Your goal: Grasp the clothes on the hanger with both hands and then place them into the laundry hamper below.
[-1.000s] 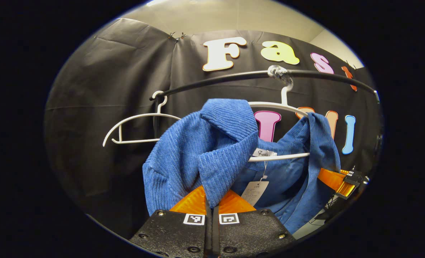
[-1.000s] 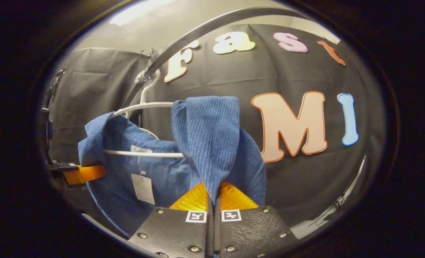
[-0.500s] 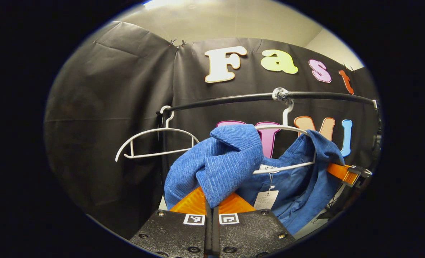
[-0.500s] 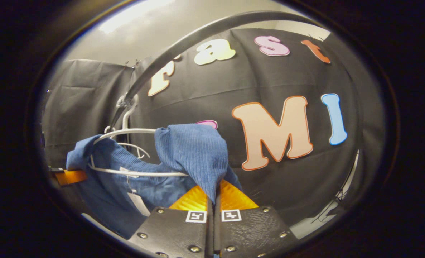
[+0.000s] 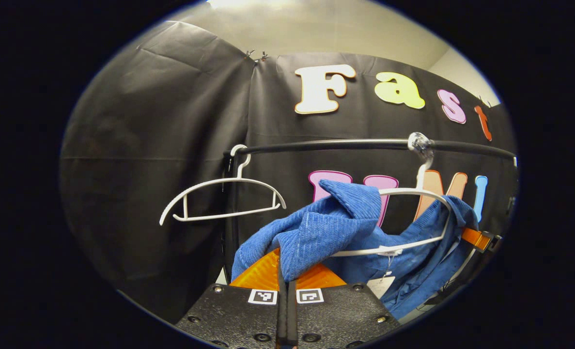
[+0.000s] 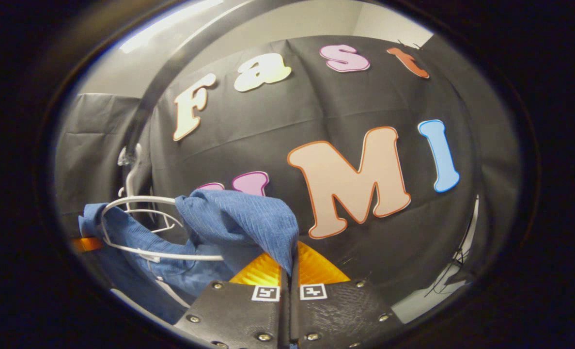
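A blue corduroy garment (image 5: 326,232) hangs half off a white hanger (image 5: 413,194) on the black rail (image 5: 326,144). My left gripper (image 5: 286,276) is shut on its left shoulder, which is pulled clear of the hanger's arm. In the right gripper view the same garment (image 6: 239,223) drapes over the white hanger (image 6: 142,199), and my right gripper (image 6: 291,269) is shut on the other shoulder. The right gripper (image 5: 478,239) also shows at the far right of the left gripper view, the left gripper (image 6: 86,243) at the far left of the right gripper view. A paper tag (image 5: 377,286) dangles inside the collar.
A second, bare white hanger (image 5: 222,199) hangs on the rail's left end beside a black upright post (image 5: 229,232). The rail (image 6: 171,72) arcs overhead in the right gripper view. Black cloth walls stand behind and to the left.
Both grippers have moved down and back with the garment's shoulders in them. The cloth has slipped lower on the hanger, and the hanger has swung.
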